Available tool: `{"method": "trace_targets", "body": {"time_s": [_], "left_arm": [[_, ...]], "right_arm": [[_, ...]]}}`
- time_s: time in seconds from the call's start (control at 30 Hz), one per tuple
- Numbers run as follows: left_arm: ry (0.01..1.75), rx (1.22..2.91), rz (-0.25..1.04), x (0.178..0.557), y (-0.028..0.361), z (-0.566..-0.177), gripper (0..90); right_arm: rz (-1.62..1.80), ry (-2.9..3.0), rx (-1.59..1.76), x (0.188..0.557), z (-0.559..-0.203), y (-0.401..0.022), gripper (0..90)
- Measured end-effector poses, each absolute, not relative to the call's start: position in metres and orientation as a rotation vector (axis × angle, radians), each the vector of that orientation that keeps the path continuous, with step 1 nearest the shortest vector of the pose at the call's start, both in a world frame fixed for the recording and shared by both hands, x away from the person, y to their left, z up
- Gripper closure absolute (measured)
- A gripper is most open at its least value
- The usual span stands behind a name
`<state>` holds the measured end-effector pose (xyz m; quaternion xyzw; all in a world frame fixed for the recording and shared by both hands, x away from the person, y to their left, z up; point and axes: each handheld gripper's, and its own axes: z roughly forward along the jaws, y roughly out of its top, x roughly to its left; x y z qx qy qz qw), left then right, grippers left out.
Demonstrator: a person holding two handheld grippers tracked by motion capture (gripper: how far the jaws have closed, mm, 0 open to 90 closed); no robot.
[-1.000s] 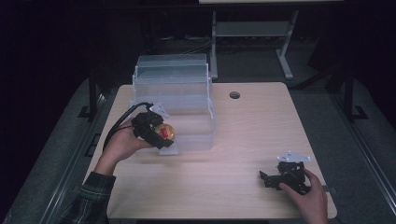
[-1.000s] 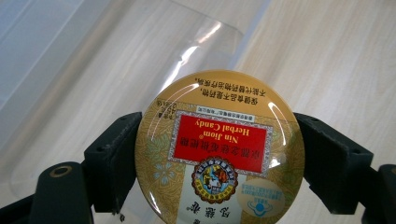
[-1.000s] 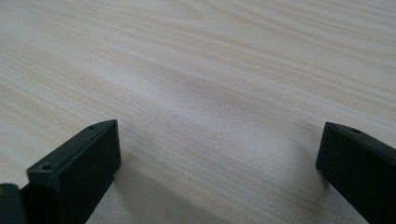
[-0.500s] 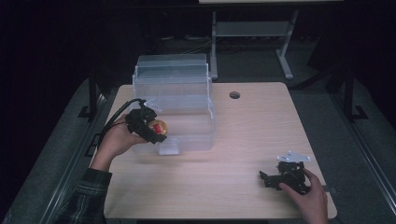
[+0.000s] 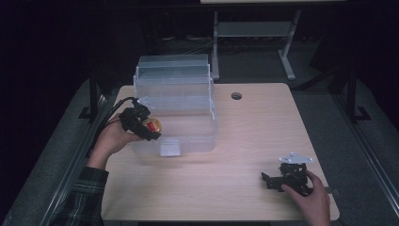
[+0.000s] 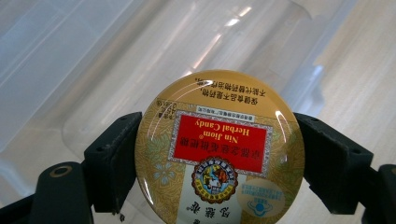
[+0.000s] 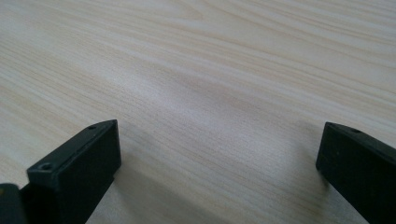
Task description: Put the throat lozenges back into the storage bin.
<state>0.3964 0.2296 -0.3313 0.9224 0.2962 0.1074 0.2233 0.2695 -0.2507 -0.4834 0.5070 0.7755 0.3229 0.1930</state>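
Note:
A round gold candy tin [image 6: 219, 149] with a red label sits clamped between the two black jaws of my left gripper [image 6: 219, 158]. In the high view that tin [image 5: 153, 125] and my left gripper [image 5: 149, 130] hang at the left front corner of a clear plastic drawer unit [image 5: 176, 94], over its pulled-out bottom drawer [image 5: 188, 136]. My right gripper [image 5: 269, 180] rests on the table near the front right edge, held by a hand. Its jaws stand wide apart in the right gripper view, my right gripper [image 7: 219, 158] holding nothing over bare wood.
The light wooden table [image 5: 249, 141] has a round cable hole [image 5: 236, 96] behind the middle. A black cable [image 5: 106, 127] trails from the left gripper off the table's left side. A metal stand [image 5: 249, 33] is on the floor behind the table.
My left gripper has carried the tin up and back, from in front of the drawer unit to its left front corner. The right gripper has stayed put.

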Motion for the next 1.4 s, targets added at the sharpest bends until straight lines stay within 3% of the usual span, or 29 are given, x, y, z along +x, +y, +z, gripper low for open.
{"method": "trace_targets", "body": {"time_s": [1.4], "left_arm": [[0.951,2.546,0.353,0.419,0.270,-0.346,19.4]], "right_arm": [[0.906,2.176,1.423,0.269,-0.483,-0.251,0.0]]}}
